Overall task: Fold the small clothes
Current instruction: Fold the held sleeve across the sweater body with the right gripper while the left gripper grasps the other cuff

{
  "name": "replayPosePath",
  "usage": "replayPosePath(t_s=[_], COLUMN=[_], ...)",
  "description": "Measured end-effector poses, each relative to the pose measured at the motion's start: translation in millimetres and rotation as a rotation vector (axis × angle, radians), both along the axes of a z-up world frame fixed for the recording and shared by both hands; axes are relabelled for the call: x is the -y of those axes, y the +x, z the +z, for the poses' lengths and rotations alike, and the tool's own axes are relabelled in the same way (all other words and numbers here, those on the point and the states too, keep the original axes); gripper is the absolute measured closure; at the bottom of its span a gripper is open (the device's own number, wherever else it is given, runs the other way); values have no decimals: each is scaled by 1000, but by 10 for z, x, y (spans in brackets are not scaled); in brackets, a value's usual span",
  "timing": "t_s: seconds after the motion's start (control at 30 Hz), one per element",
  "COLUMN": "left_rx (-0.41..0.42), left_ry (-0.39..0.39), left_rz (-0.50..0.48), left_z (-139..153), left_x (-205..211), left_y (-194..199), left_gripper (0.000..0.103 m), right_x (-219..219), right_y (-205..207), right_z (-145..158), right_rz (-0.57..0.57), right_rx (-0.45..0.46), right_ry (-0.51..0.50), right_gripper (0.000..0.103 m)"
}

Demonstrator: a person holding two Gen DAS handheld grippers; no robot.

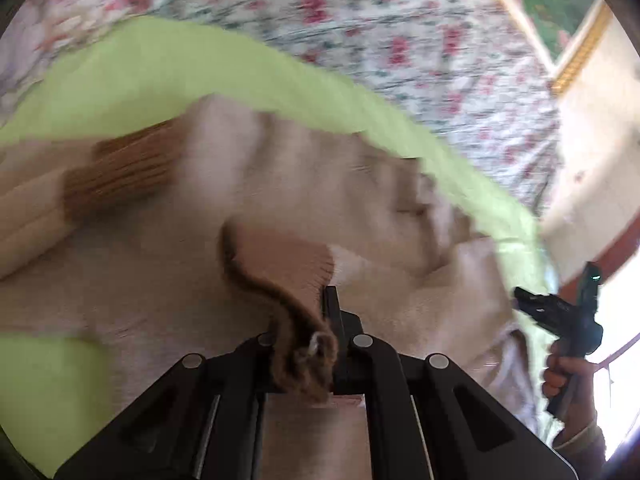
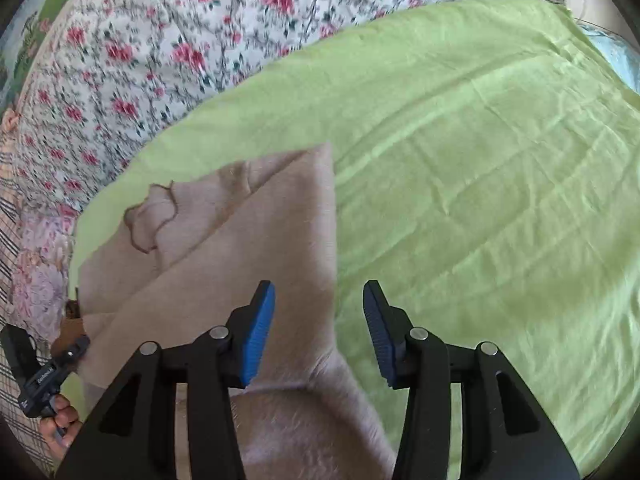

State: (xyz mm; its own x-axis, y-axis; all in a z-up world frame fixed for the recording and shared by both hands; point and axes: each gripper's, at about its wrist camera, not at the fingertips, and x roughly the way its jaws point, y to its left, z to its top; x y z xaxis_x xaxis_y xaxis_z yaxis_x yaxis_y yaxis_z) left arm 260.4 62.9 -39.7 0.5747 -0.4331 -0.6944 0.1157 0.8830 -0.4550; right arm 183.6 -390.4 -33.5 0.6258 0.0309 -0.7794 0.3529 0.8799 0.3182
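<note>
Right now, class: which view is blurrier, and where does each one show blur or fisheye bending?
Left wrist view: heavy motion smear across the beige sweater and floral bedspread. Right wrist view: much sharper; green sheet creases crisp, slight blur on the bedspread, edges curving towards the dark rim.

The only lettering is small white print on the side of the black handheld left gripper [image 2: 76,350], seen in the right wrist view, too small and blurred to read.
</note>
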Motion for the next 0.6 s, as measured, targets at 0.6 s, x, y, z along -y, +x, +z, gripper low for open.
replayPosePath(t_s=[0.6], left_rx=[-3], left_ry=[30], left_rz=[23], left_z=[-117], left_x=[54], left_y=[-120], left_gripper=[92], right_x=[-39], right_y=[-168], right_z=[158], right_rz=[-41], right_rx=[36], right_ry=[-108], right_gripper=[94])
